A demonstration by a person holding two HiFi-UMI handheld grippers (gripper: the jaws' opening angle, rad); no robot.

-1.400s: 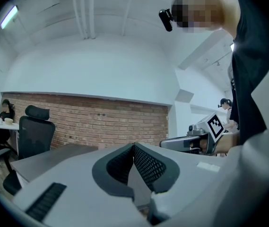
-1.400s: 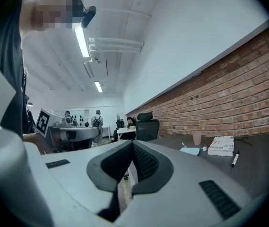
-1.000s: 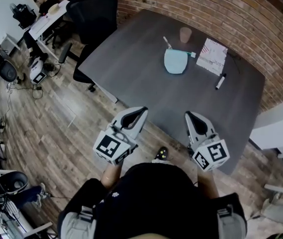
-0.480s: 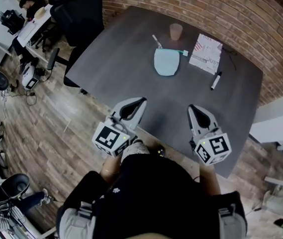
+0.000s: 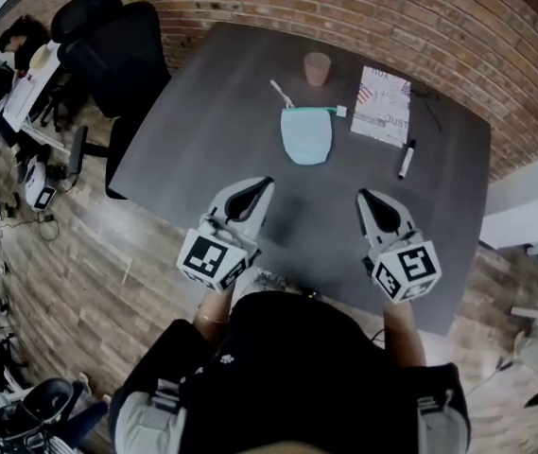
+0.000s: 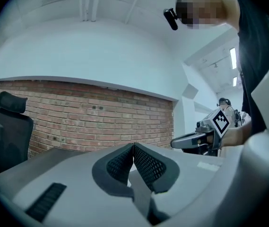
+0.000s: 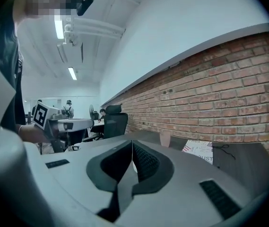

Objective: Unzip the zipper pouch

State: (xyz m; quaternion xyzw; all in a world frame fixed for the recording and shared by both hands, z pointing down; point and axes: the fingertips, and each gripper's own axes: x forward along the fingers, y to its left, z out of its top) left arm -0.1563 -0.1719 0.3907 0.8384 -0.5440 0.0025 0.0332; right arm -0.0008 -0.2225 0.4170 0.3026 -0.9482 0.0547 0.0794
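Jaws closed, empty, on left gripper (image 5: 265,183) and right gripper (image 5: 364,196), well apart from zipper pouch (image 5: 305,136); booklet (image 5: 382,107) print illegible.

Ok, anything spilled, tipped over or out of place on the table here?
Nothing stands out. The zipper pouch lies flat on the table, the cup behind it stands upright, and the booklet and marker lie to its right. Nothing is spilled.

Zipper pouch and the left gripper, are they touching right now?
Apart. The head view shows a stretch of bare table between the shut left gripper and the light blue zipper pouch.
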